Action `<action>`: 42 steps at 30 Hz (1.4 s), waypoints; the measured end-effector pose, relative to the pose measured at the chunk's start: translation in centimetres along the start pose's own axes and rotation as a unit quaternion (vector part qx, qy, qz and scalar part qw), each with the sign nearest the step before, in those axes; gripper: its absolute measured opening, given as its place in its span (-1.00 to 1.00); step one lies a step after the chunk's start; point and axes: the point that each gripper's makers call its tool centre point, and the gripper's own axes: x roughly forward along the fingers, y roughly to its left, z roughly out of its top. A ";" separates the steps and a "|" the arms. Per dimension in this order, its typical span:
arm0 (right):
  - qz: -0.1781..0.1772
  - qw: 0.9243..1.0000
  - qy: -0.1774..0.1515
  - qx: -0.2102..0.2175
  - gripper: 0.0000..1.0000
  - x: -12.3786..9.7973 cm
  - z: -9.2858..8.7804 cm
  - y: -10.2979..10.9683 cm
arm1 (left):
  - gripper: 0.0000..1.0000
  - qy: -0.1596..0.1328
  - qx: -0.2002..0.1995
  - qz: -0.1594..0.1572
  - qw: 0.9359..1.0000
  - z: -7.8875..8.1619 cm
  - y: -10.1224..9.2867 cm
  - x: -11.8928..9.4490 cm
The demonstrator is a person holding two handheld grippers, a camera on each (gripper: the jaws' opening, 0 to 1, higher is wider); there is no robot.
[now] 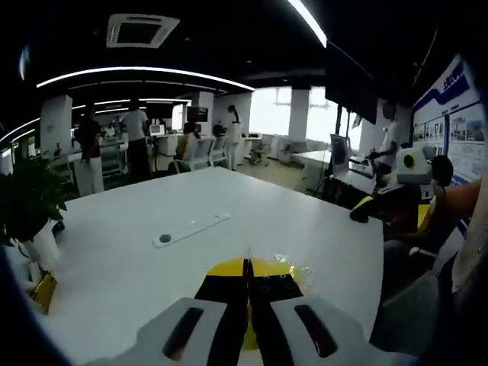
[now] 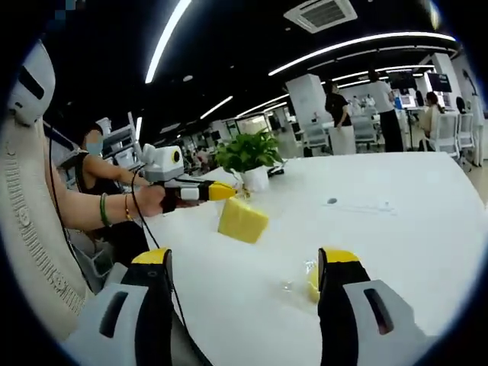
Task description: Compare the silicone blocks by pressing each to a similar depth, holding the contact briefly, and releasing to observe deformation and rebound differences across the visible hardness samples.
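Yellow silicone block (image 2: 242,219) grasped in left tongs (image 2: 226,191) above white counter (image 2: 396,229); right tongs (image 2: 245,263) released, next to press it.

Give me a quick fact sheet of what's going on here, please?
Place: office with a large white table
Left gripper: jaws shut on a yellow block, held above the table
Right gripper: jaws wide open, nothing between them
Near right jaw: small yellow piece in clear wrap on the table
Also on table: potted plant, white strip
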 end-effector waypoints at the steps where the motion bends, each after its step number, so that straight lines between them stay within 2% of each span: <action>1: 0.002 1.000 0.000 -0.005 0.46 0.1 0.2 0.1 | -1.00 -0.003 0.005 0.000 1.000 0.4 -0.1 -0.2; 9: 0.026 0.999 -0.003 -0.048 0.48 0.7 2.2 1.0 | -1.00 -0.022 0.037 -0.021 0.999 3.6 -2.2 -1.8; 15: 0.043 0.995 0.009 -0.085 0.51 1.8 3.6 1.2 | -1.00 -0.033 0.060 -0.033 0.997 5.6 -3.6 -2.6; 20: 0.056 0.993 0.009 -0.103 0.51 2.7 5.0 1.0 | -1.00 -0.035 0.069 -0.048 0.996 6.2 -4.5 -2.9; 23: 0.069 0.991 0.020 -0.110 0.47 3.5 5.6 1.1 | -1.00 -0.033 0.073 -0.066 0.995 6.3 -5.3 -2.9; 32: 0.098 0.985 0.042 -0.136 0.46 5.9 6.0 1.2 | -1.00 -0.029 0.088 -0.119 0.989 6.8 -7.6 -3.0; 33: 0.104 0.984 0.051 -0.138 0.43 6.2 5.8 1.3 | -1.00 -0.032 0.085 -0.123 0.988 7.0 -7.8 -3.0; 34: 0.108 0.983 0.052 -0.140 0.41 6.4 5.8 1.4 | -1.00 -0.041 0.071 -0.144 0.986 7.6 -8.7 -3.2; 39: 0.129 0.978 0.060 -0.149 0.41 7.5 5.9 2.3 | -1.00 -0.055 0.078 -0.157 0.983 9.1 -9.7 -3.1; 42: 0.142 0.976 0.063 -0.154 0.41 8.0 5.9 2.9 | -1.00 -0.051 0.094 -0.167 0.980 9.4 -10.8 -3.0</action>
